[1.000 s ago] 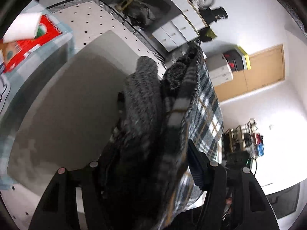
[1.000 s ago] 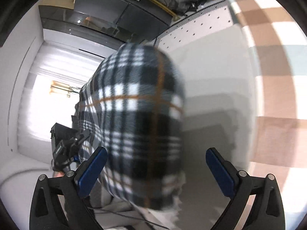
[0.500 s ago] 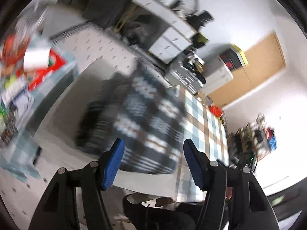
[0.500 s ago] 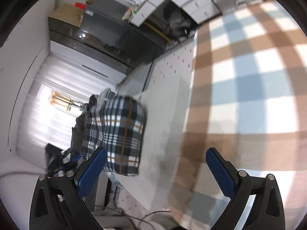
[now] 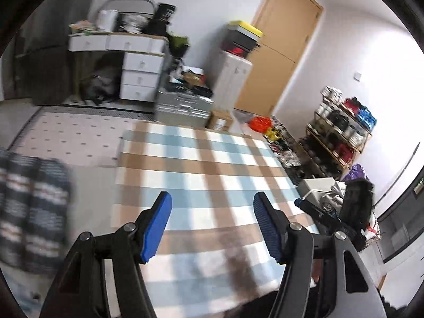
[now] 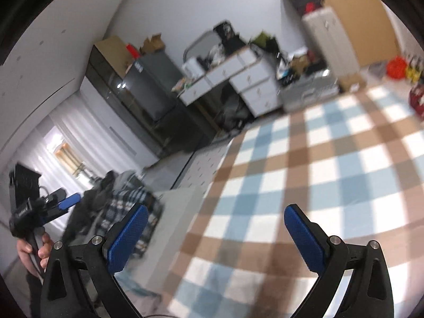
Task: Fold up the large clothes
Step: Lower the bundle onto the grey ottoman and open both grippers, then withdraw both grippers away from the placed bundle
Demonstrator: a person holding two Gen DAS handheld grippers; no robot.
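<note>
The folded black-and-white plaid garment [image 5: 31,212] lies on a grey surface at the left of the left wrist view, blurred. It also shows in the right wrist view [image 6: 124,206] at the lower left. My left gripper [image 5: 212,222] is open and empty above the blue, brown and white checked cloth [image 5: 212,175]. My right gripper [image 6: 214,235] is open and empty above the same checked cloth [image 6: 318,175]. The left gripper also shows at the far left of the right wrist view [image 6: 50,206], held in a hand.
White drawers [image 5: 140,71] and a grey cabinet [image 5: 182,103] stand at the back. A wooden door [image 5: 275,53] is behind on the right. A shelf [image 5: 341,132] with bags stands at the right. A dotted mat [image 5: 71,137] lies left of the checked cloth.
The left gripper let go of the plaid garment, which now lies folded on the grey surface. Both grippers drew back and swung right, over the checked cloth.
</note>
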